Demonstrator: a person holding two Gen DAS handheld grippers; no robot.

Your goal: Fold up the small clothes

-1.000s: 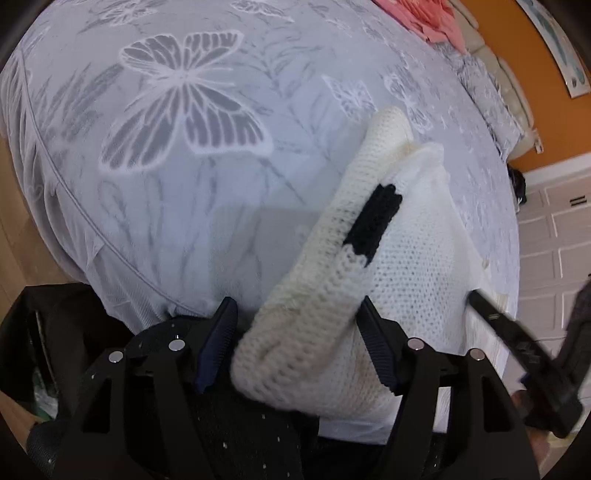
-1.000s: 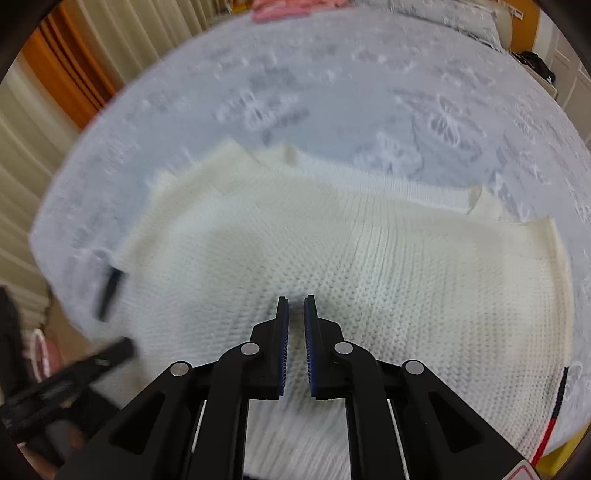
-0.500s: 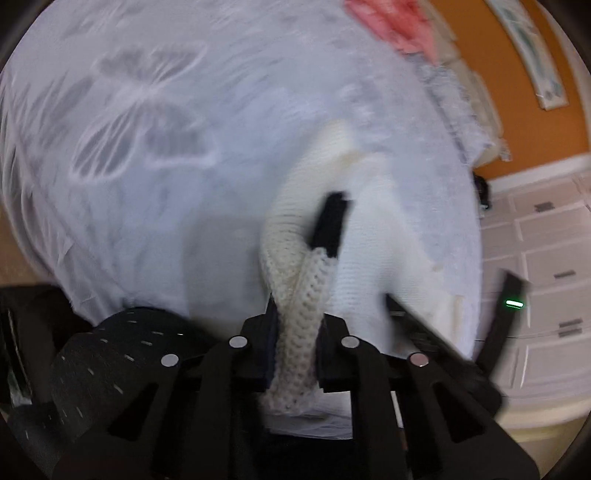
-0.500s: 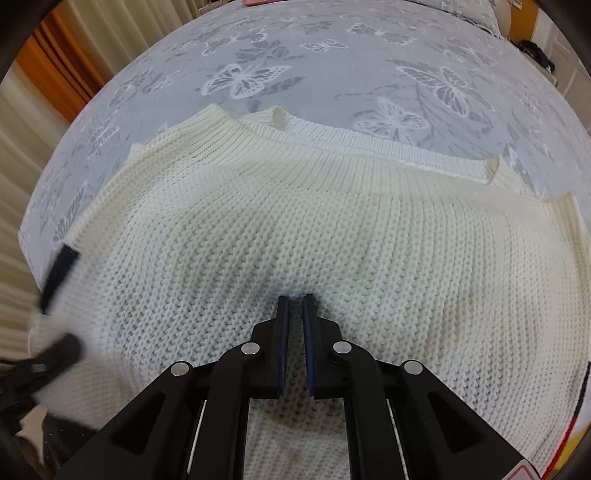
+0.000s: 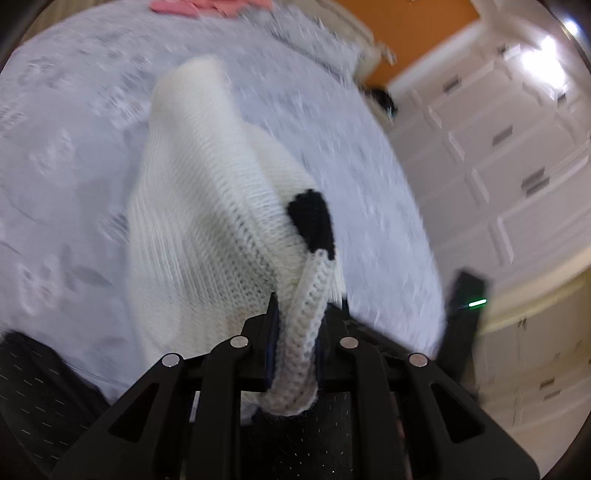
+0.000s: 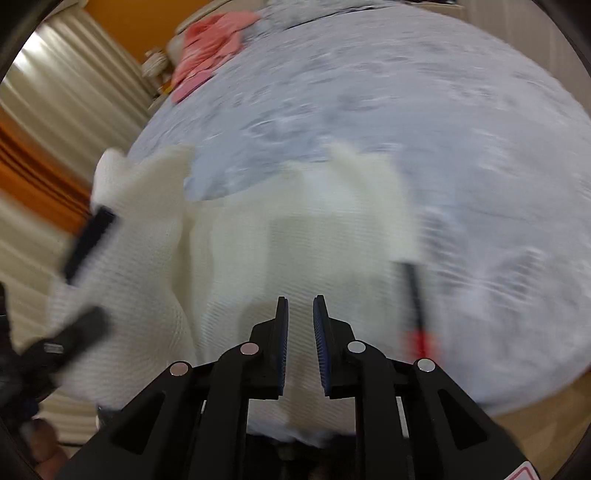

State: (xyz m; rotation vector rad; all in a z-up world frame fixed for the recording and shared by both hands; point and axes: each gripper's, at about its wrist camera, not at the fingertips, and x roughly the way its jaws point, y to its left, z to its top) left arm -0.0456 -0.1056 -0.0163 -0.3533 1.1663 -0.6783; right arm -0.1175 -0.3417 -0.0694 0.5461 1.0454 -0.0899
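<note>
Cream knit, left wrist view: the cream chunky-knit sweater point(image 5: 207, 229) rises off the bed in a blurred fold toward the camera, and its ribbed edge runs down between the claw's fingers.
Left gripper point(image 5: 295, 325): clamped on the sweater's ribbed hem, pads pressing the knit from both sides; a loop of rib hangs below them.
Black patch: a black knitted block point(image 5: 312, 221) sits on the sweater just above the pinched rib.
Bed: pale grey bedspread with a faint butterfly print point(image 5: 66, 155) under and around the sweater, smeared by motion.
Background: pink folded cloth point(image 5: 207, 5) at the far edge of the bed, white panelled cupboard doors point(image 5: 509, 147) to the right.
Right wrist view, sweater: the same sweater point(image 6: 295, 240) lies spread on the bedspread point(image 6: 424, 110), its left part lifted and bunched.
Right gripper point(image 6: 300, 317): jaws a little apart, having just been opening; no knit is pinched between them, and the sweater lies beneath.
Other claw: the left gripper shows blurred at the left edge, on the raised knit.
Far corner: pink cloth point(image 6: 210, 51) near cream curtains point(image 6: 74, 96).
</note>
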